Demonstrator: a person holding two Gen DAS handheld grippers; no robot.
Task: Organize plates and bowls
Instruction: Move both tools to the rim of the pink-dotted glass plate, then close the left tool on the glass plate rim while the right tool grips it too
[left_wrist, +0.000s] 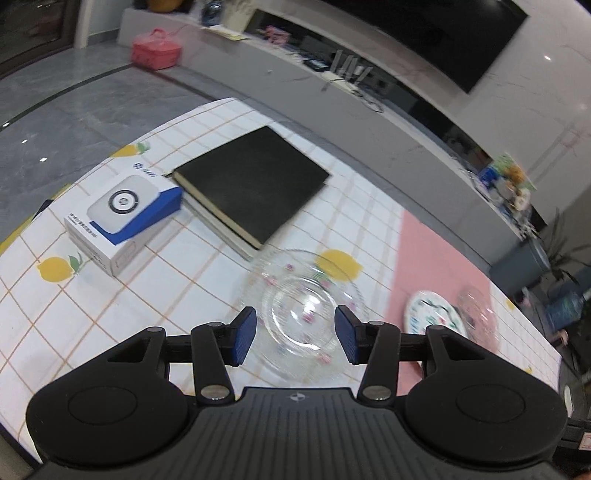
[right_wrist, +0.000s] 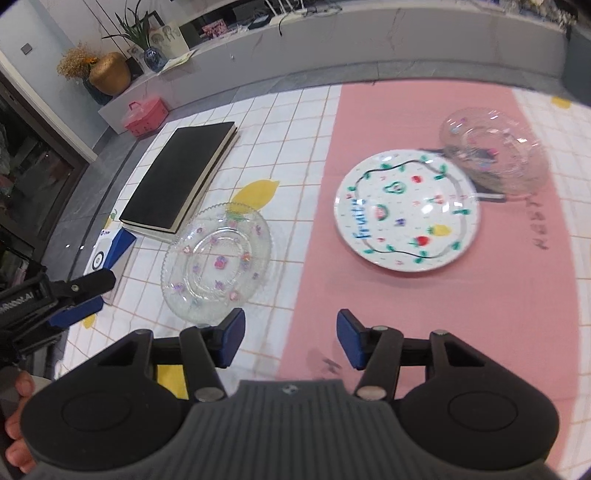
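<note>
A clear glass plate (left_wrist: 299, 284) (right_wrist: 218, 262) with small flower prints lies on the tiled tablecloth. My left gripper (left_wrist: 295, 334) hovers just over its near half, open, and the pads (left_wrist: 245, 334) do not press on it. A white plate (right_wrist: 406, 210) (left_wrist: 430, 314) painted with fruits rests on the pink mat (right_wrist: 424, 314). A clear glass bowl (right_wrist: 491, 151) (left_wrist: 478, 310) stands just behind it. My right gripper (right_wrist: 291, 339) is open and empty above the mat's near left edge, short of the white plate. In the right wrist view the left gripper (right_wrist: 79, 295) shows at the left edge.
A black book (left_wrist: 255, 184) (right_wrist: 181, 173) lies beyond the glass plate. A white and blue box (left_wrist: 122, 214) (right_wrist: 107, 251) sits left of the book. A pink case (left_wrist: 157, 50) stands on the floor past the table. A person's hand (right_wrist: 18, 406) shows at lower left.
</note>
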